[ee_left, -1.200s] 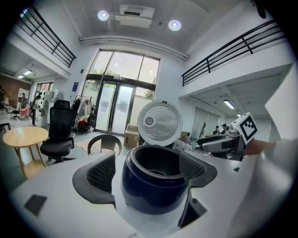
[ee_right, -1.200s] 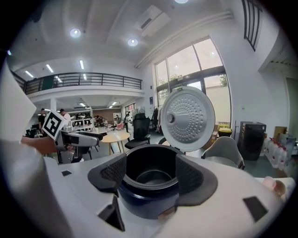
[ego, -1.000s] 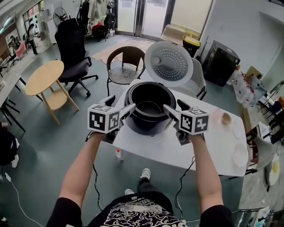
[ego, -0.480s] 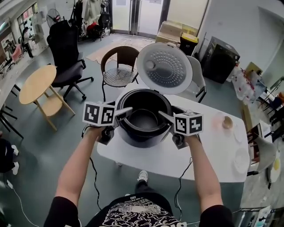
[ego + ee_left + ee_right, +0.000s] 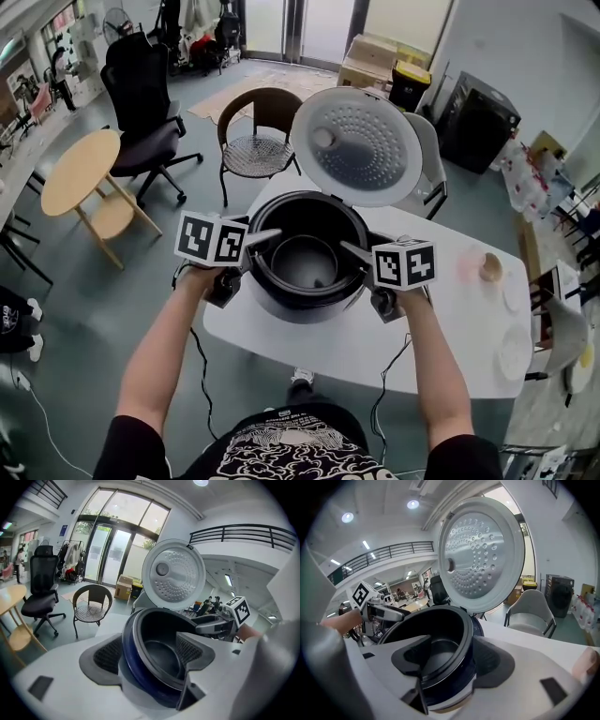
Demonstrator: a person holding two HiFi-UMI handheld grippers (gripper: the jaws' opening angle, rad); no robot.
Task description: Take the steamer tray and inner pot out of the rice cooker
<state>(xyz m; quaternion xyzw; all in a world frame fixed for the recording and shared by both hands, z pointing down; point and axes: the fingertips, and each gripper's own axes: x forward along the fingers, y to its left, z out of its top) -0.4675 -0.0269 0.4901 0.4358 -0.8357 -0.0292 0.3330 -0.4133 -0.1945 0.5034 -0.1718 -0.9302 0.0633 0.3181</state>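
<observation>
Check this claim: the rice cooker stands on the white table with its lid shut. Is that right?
Not quite. The lid is open, tipped up at the back, as the head view shows. The cooker does stand on the white table.

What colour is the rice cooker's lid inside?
The lid is silvery with small dimples; right gripper view shows it best.

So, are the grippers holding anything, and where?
Nothing yet: left gripper and right gripper straddle the rim of the rice cooker, jaws just closing, not pressing.
</observation>
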